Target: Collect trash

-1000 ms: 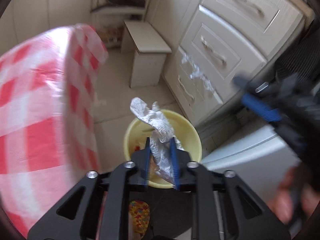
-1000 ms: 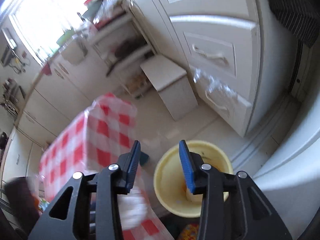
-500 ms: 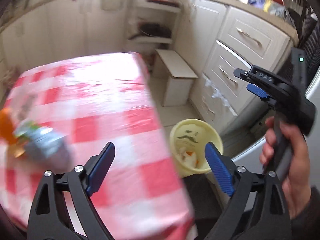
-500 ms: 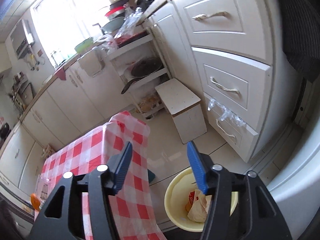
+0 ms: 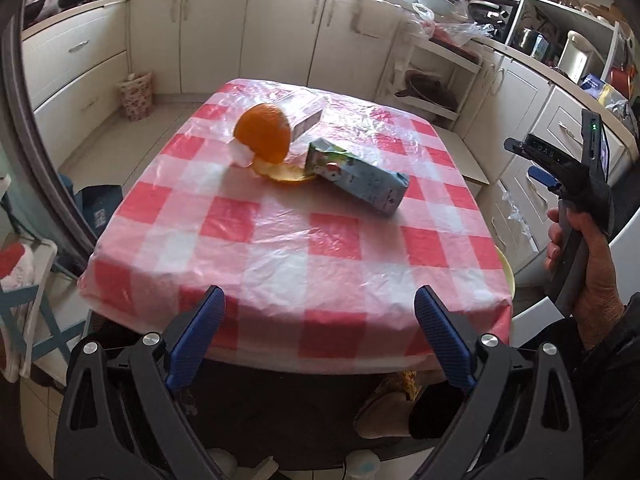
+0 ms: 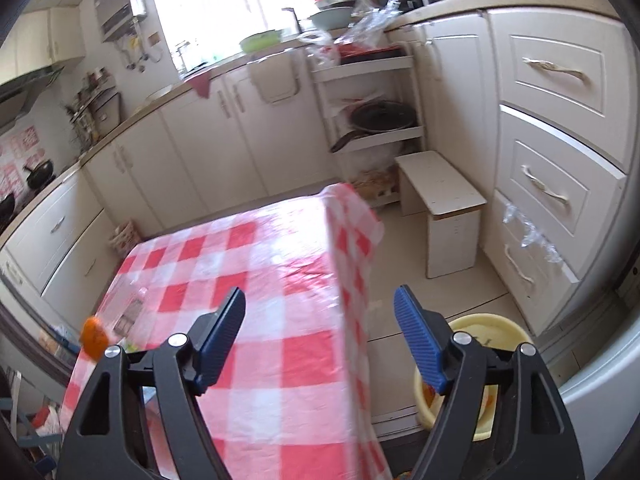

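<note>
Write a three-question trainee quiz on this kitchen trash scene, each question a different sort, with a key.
1. True or false: the left gripper holds a piece of trash.
2. Multiple choice: the blue carton on the checked tablecloth is A) upright, B) lying on its side, C) in the yellow bin.
3. Fill in: the orange peel lies on the carton's ____ in the left wrist view.

Key: 1 false, its jaws have just been opening and nothing is between them; 2 B; 3 left.

Black-framed left gripper (image 5: 316, 332), blue ribbed pads (image 5: 196, 334), silver screws, dark sleeve (image 5: 616, 364).
</note>
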